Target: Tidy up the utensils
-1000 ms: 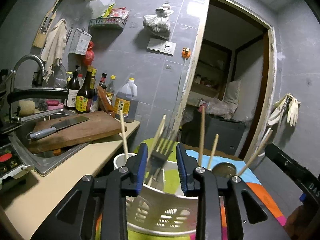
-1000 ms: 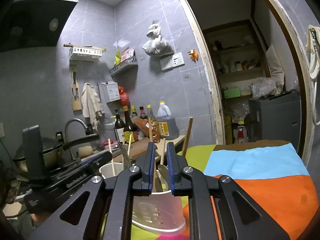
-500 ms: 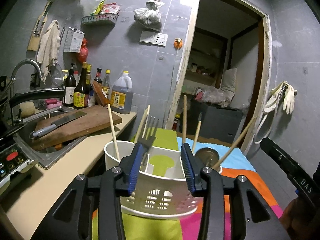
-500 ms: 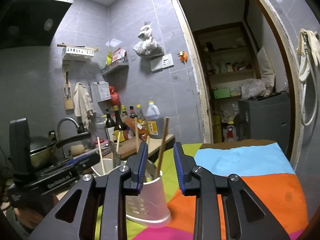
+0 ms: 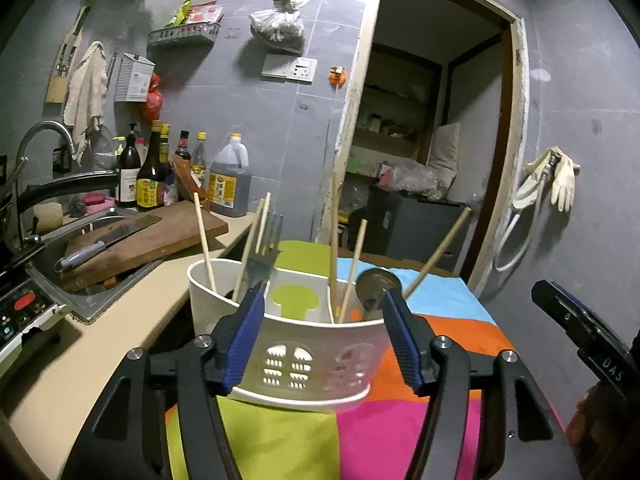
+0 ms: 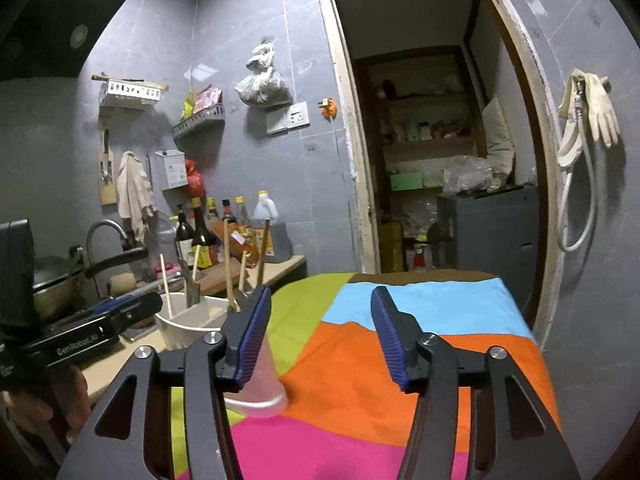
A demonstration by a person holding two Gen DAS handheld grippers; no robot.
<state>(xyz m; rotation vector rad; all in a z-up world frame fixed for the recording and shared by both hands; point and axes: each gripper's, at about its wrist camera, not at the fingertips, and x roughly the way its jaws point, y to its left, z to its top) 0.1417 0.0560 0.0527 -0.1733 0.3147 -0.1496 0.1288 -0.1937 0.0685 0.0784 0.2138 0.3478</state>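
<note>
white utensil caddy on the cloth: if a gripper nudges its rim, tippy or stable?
Probably tippy: the caddy is thin perforated plastic, so likely light, and chopsticks and a fork stand tall above its rim. It sits on cloth, which may grip its base, so it would tip rather than slide.

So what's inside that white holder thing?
The white utensil holder holds wooden chopsticks, a metal fork and a spoon, all standing up. Their lower ends are hidden behind its wall.
</note>
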